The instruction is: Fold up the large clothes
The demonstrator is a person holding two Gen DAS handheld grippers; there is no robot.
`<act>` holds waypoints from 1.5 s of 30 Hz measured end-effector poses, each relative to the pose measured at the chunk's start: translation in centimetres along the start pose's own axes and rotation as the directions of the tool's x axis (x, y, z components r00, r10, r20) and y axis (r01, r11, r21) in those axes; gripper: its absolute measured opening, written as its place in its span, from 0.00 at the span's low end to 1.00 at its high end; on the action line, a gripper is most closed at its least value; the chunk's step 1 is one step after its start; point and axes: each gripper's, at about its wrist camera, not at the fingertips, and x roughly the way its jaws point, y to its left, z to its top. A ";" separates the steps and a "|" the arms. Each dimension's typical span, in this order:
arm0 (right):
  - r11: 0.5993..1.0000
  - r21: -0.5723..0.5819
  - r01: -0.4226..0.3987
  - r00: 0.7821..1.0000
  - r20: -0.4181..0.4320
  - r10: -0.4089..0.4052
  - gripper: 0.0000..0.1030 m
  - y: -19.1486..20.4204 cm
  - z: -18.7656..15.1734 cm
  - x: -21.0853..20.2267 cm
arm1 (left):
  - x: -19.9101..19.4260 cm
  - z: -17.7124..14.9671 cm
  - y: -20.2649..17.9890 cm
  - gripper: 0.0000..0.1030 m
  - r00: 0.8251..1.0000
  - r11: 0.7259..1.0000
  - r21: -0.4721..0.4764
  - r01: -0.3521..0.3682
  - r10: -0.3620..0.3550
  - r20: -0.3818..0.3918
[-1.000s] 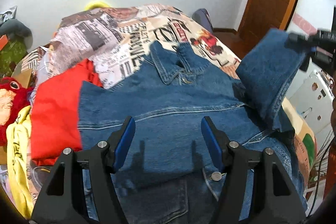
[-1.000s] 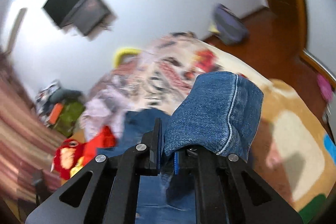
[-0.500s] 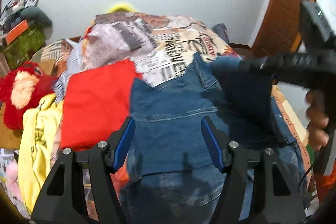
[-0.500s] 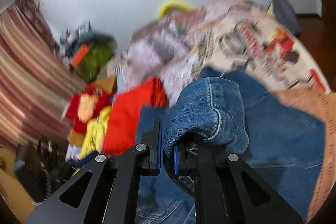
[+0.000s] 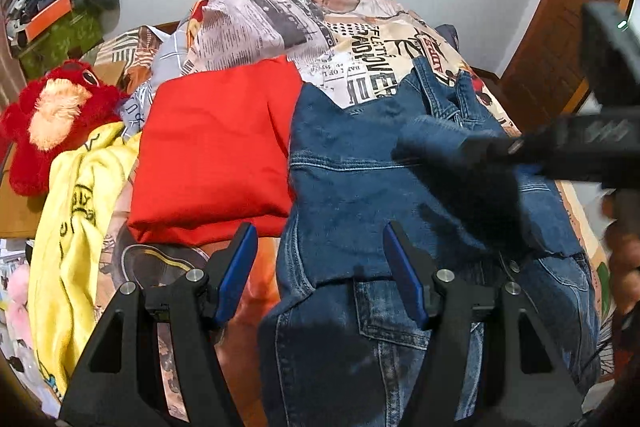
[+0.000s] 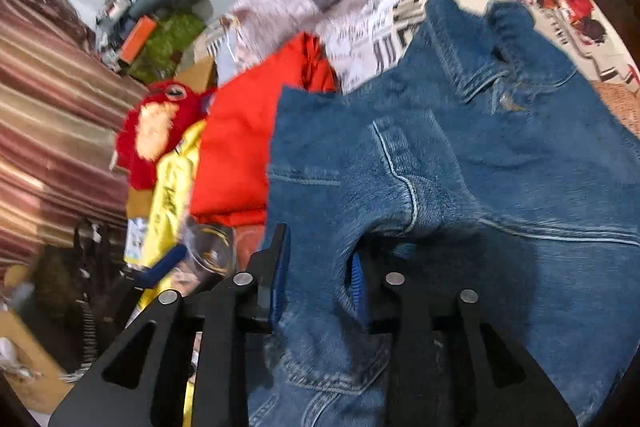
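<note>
Jacket: denim jacket (image 5: 360,195) spread back-up on printed bedspread (image 5: 360,39), collar toward far end, red garment (image 5: 216,155) touching its left edge.
Sleeve: folded sleeve (image 6: 384,179) laid across jacket back, cuff end between right pads.
Right gripper (image 6: 316,279): jaws just been opening, part-way apart, denim between them but no longer pinched.
Left gripper (image 5: 316,275): jaws wide, empty, hovering over jacket's lower left edge.
Risk: stiff denim likely to spring back off the fold; cuff could snag on a withdrawing pad and drag sleeve askew.
</note>
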 end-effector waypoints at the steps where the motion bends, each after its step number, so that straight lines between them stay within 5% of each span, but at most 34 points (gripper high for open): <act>1: 1.000 -0.004 0.001 1.000 0.015 -0.001 0.27 0.2 0.1 -0.6 | -0.1 -0.1 -0.2 0.62 1.000 1.000 0.001 0.002 -0.002 0.001; 11: 0.999 -0.031 -0.007 0.988 0.151 0.011 0.41 1.3 1.2 -7.4 | -1.3 0.5 -2.9 0.62 0.999 0.999 0.047 0.027 -0.029 0.035; 16: 0.997 -0.076 0.012 0.986 0.165 0.001 0.59 2.8 1.1 -7.5 | -2.3 0.1 -3.0 0.62 0.998 0.998 0.055 0.021 -0.024 0.052; 22: 0.998 -0.069 0.004 0.999 -0.033 -0.006 0.60 2.7 0.8 -1.5 | -2.8 -0.8 -0.8 0.62 0.999 1.000 0.025 0.004 -0.005 0.041; 27: 0.998 0.045 -0.041 0.968 -0.244 0.051 0.60 1.1 0.4 5.2 | -2.8 -1.7 1.6 0.62 1.000 1.000 -0.023 -0.006 0.007 0.024; 31: 0.996 0.088 -0.009 0.948 -0.316 0.037 0.60 1.2 -0.6 7.3 | -2.6 -2.3 2.8 0.62 1.000 0.999 -0.042 -0.021 0.022 0.013; 36: 1.000 -0.006 0.025 0.963 -0.268 -0.026 0.60 2.5 -1.5 5.1 | -2.1 -2.5 2.4 0.62 1.000 0.999 -0.039 -0.006 0.006 -0.001; 41: 0.998 0.051 0.038 0.974 -0.227 -0.025 0.60 -0.1 -2.5 2.7 | -1.8 -2.0 -0.4 0.62 1.000 0.999 0.022 0.025 -0.025 0.001; 45: 0.991 0.031 0.127 0.986 -0.116 -0.123 0.60 -2.7 -3.3 -0.8 | -1.5 -1.2 -3.9 0.62 0.999 0.993 0.110 0.035 -0.035 0.000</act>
